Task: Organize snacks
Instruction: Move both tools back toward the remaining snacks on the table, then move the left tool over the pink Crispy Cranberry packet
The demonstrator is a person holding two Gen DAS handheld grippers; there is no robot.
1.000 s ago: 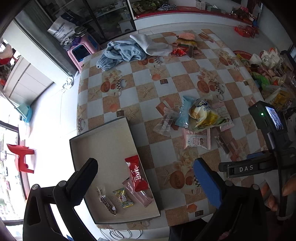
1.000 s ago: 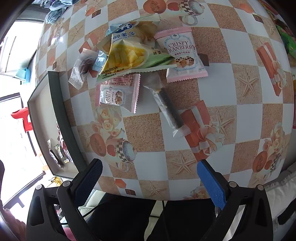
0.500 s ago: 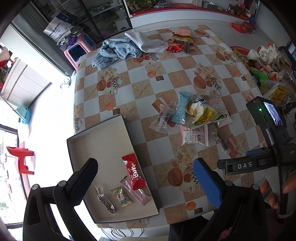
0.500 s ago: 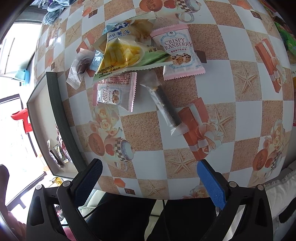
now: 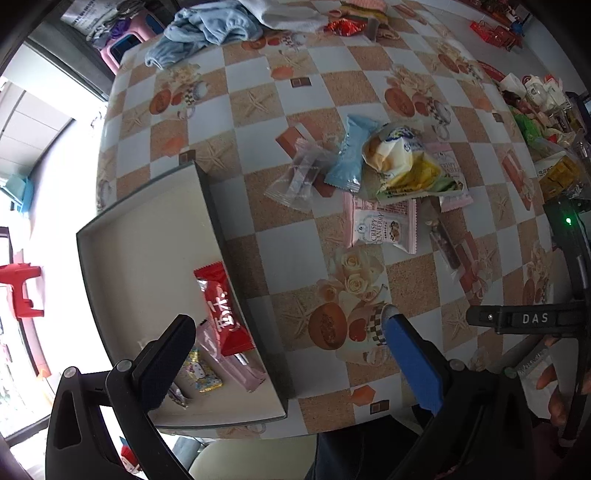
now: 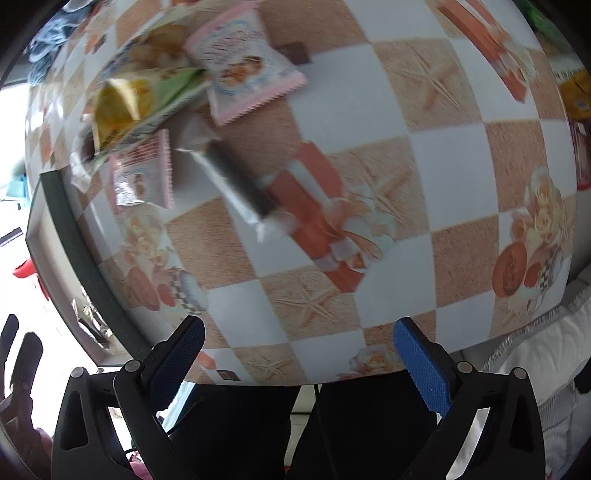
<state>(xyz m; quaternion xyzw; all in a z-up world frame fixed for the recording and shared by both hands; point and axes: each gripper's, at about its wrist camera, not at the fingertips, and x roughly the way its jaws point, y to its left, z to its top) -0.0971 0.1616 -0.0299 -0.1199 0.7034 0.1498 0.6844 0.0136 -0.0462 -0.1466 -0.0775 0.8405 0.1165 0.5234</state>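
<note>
**Blue and black fingers spread wide over a checked tablecloth of snacks**

Blue on one pad, black on the other, the left gripper hangs above the near edge of the table with its fingers spread wide and nothing between them. Under its black finger lies the grey tray, which holds a red wafer packet, a pink stick packet, a small cartoon-printed candy and a dark foil sweet partly hidden by the finger. Ahead of the claw and to its right, on the checked tablecloth, sits the loose pile: a clear wrapper, a light blue packet, a yellow-green chip bag, a Crispy Cranberry packet and a dark bar in clear wrap. Far ahead lies a blue garment.

The right gripper is likewise gaping and empty, hovering over the near table edge. Its view is motion-blurred. Straight ahead of it lies the dark bar, slanting across an orange gift-box print. Beyond the bar, to the left, are the chip bag and the smaller cranberry packet; a second pink cranberry packet lies farther ahead. The tray's dark wall runs down the left side, beside the black finger.
</note>
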